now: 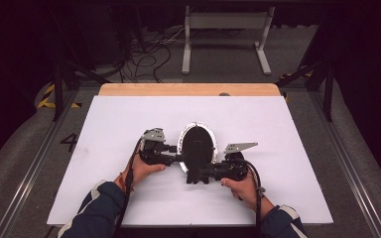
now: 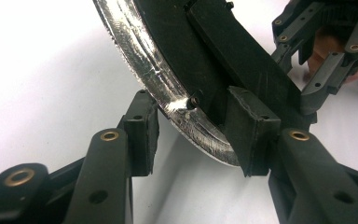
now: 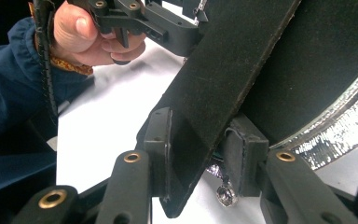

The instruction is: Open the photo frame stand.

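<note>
Oval mirror (image 1: 197, 144): lower end hidden behind the right gripper (image 1: 209, 172) in the high view; top and far rim cut off by the frame in both gripper views. Black stand flap (image 3: 223, 88): upper end cropped above the mirror. Person's sleeves (image 1: 96, 213) cut off at the bottom edge.

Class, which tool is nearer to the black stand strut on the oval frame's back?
Right. The right tool clamps the stand strut itself; the left tool grips the oval frame's silver rim beside it.
</note>
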